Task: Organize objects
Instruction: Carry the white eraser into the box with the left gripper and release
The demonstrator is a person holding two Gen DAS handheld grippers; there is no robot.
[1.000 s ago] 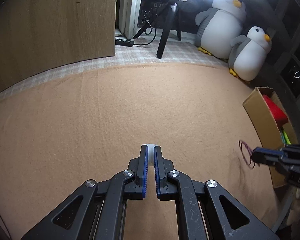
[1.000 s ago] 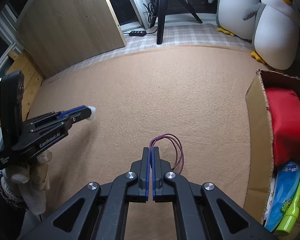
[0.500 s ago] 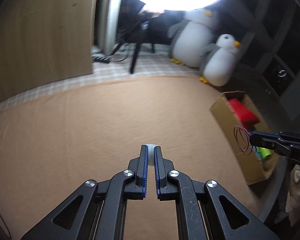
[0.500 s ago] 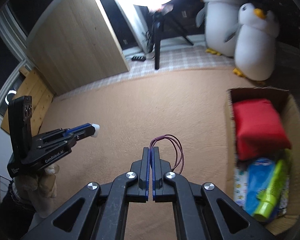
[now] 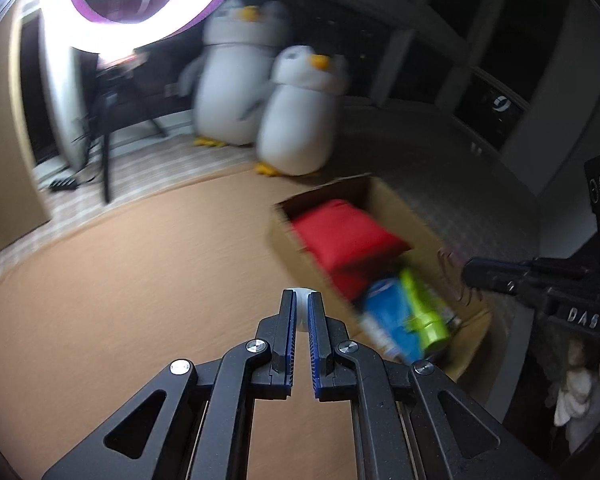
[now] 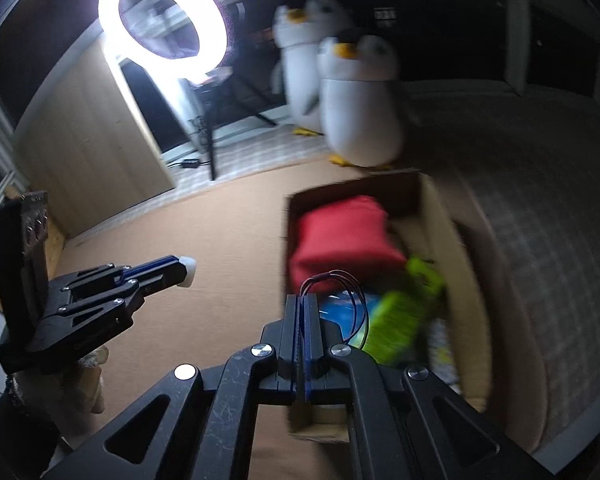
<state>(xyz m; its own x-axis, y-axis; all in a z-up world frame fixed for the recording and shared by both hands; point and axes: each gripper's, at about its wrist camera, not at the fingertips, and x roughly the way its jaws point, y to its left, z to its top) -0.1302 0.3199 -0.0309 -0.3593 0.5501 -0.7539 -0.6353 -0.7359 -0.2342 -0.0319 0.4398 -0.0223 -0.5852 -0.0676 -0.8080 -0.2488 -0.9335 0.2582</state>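
Right gripper point(image 6: 303, 300) of mine's clamped on a loop of thin cord point(image 6: 346, 292), cardboard box point(image 6: 440, 216) right below-ahead, nearer than my left gripper point(image 5: 299, 300) pinching its white cap point(image 5: 299, 293).

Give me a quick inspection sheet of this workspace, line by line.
Surface: tan carpet, bare where visible.
Job's things: small white piece; purple wire loop; cardboard box holding red pouch, green bottle and blue packet.
Clutter: nothing seen.
Grippers: left hand-held gripper shut on the white piece; right hand-held gripper shut on the loop.
Cables: power strip with cord.
Surroundings: ring light, two penguin plushies, wooden panel.
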